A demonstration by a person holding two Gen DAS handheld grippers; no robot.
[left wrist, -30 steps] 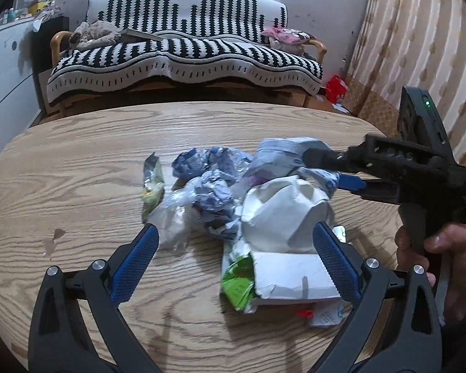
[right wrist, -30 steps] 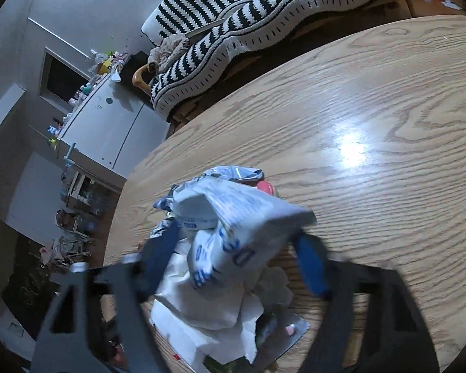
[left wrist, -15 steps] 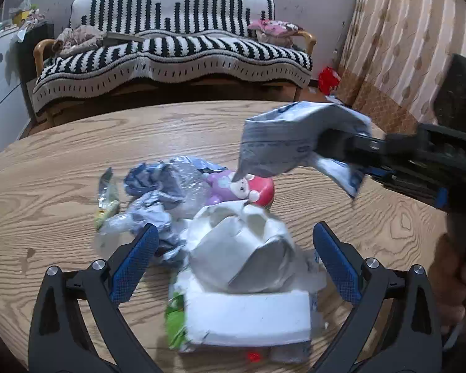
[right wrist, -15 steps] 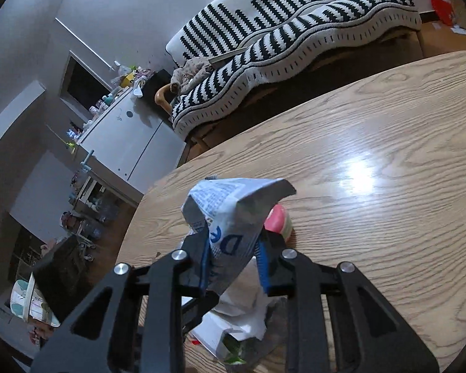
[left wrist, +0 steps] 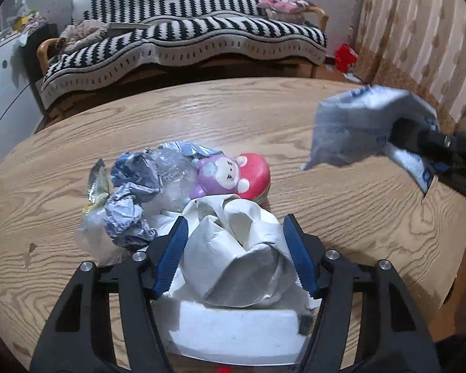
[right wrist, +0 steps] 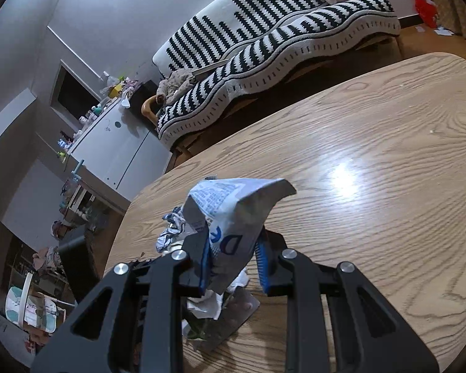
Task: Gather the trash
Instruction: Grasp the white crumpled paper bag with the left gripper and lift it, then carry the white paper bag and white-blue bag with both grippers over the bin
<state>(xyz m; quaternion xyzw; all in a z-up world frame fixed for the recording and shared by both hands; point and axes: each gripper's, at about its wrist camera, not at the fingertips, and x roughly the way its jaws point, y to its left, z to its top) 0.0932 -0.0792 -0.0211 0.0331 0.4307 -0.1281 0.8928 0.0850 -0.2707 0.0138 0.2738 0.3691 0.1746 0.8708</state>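
Trash on the table: our right gripper pinches a blue-printed wrapper aloft; left gripper straddles white crumpled paper, half-closed (contact unclear). We judge both light, soft, crushable; grip the thickest fold.

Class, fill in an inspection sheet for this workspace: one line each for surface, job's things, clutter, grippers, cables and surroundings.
Surface: wooden table, oval, glossy.
Job's things: crumpled white paper, blue-grey wrappers and a green packet piled together; printed wrapper lifted off the table.
Clutter: pink and purple toy beside the pile.
Grippers: right gripper shut on the printed wrapper; left gripper open around the white paper.
Cables: nothing seen.
Surroundings: striped sofa, curtain, white cabinet.
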